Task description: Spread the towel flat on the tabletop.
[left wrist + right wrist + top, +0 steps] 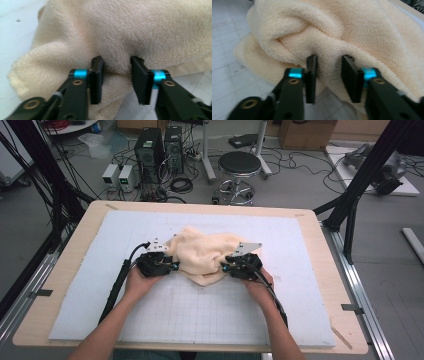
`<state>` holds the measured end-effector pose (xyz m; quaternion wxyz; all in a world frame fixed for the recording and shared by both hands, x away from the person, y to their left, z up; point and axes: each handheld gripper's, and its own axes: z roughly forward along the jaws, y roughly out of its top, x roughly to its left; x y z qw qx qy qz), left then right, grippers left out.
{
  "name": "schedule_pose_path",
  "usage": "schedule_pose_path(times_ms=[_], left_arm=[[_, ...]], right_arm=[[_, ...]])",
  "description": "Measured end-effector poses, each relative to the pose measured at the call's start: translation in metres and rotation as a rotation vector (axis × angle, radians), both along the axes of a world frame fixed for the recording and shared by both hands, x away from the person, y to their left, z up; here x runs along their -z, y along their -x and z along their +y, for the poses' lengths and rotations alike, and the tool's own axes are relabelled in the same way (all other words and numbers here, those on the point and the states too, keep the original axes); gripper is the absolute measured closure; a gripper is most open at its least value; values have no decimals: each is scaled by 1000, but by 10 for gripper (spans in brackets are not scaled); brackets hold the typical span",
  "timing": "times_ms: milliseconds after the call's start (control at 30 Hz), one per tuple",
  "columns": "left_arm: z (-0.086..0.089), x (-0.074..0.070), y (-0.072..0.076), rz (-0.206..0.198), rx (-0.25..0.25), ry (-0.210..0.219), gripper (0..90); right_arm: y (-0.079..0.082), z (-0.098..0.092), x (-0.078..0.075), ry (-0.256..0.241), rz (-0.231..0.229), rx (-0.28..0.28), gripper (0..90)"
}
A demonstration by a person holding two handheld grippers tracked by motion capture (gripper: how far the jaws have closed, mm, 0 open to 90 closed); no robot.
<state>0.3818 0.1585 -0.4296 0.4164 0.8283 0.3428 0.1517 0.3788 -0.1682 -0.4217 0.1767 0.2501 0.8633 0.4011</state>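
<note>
In the high view, a crumpled cream terry towel (207,254) lay at the centre of the frame on the pale gridded mat (200,310) covering the wooden desk (320,245), the left claw (172,266) and right claw (226,266) at its edges.

In the left gripper view, the black flat jaws stood apart around a plush fold of towel (130,32), not clamped.

In the right gripper view, the jaws likewise straddled a fuzzy ridge of towel (362,35), parted.
</note>
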Motion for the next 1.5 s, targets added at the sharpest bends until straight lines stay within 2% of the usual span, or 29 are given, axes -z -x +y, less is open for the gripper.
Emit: schedule_pose_path(times_ms=[33, 167, 333, 400, 467, 500, 567, 600, 633, 667, 733, 833, 900, 933, 967, 1067, 1133, 1167, 1200, 1233, 1267, 1300, 1333, 1400, 1500], left_arm=[[1, -2, 1, -6, 5, -5, 752], [7, -16, 11, -42, 32, -21, 798], [18, -41, 34, -99, 62, 15, 810], [21, -51, 45, -119, 84, 27, 813], [23, -61, 58, -130, 110, 49, 813], [25, -69, 68, -132, 135, 67, 813], [26, -80, 84, -168, 164, 66, 816], [26, -85, 89, -166, 172, 66, 818], [26, -91, 95, -171, 183, 67, 821], [26, -97, 101, -187, 192, 67, 821], [28, -111, 111, -204, 208, 85, 828], [32, -134, 116, -233, 227, 82, 832], [32, -142, 107, -243, 217, 61, 833], [32, -143, 102, -237, 206, 60, 833], [30, -142, 90, -231, 188, 53, 833], [25, -126, 51, -185, 107, 27, 833], [22, -111, 23, -136, 41, 6, 832], [20, -98, 2, -102, -6, -17, 825], [19, -88, -12, -63, -48, -23, 799], [19, -79, -24, -33, -76, -43, 761], [19, -71, -32, -18, -103, -71, 666], [19, -66, -36, -7, -115, -83, 666], [20, -61, -39, 16, -114, -84, 641], [22, -57, -37, 24, -79, -64, 600], [27, -56, -27, 3, -21, -29, 581]], right_arm=[[-1, 1, 1, 13, -1, -14, 797], [3, -2, -3, -8, 16, -37, 827], [22, -10, -25, -43, -40, -70, 833], [35, -14, -38, -56, -68, -83, 835], [52, -16, -54, -29, -100, -110, 835], [52, -16, -54, -29, -100, -110, 835], [67, -17, -65, -12, -112, -131, 836], [77, -19, -74, -8, -120, -133, 836], [89, -22, -86, -16, -134, -149, 836], [89, -22, -86, -16, -134, -149, 836], [103, -26, -100, -28, -145, -162, 835], [116, -34, -124, -40, -177, -180, 835], [116, -38, -137, -53, -184, -180, 835], [114, -39, -142, -46, -192, -178, 834], [110, -39, -143, -38, -200, -173, 834], [75, -33, -132, -5, -160, -132, 834], [48, -29, -116, -16, -108, -97, 833], [31, -27, -106, -11, -85, -70, 832], [9, -24, -92, -3, -48, -29, 831], [-8, -22, -82, -17, -3, -9, 824], [-35, -20, -63, 13, 31, 54, 788], [-35, -20, -63, 13, 31, 54, 788], [-42, -20, -57, 17, 43, 62, 752], [-55, -24, -46, 26, 72, 101, 695], [-54, -33, -49, -50, 82, 84, 639]])
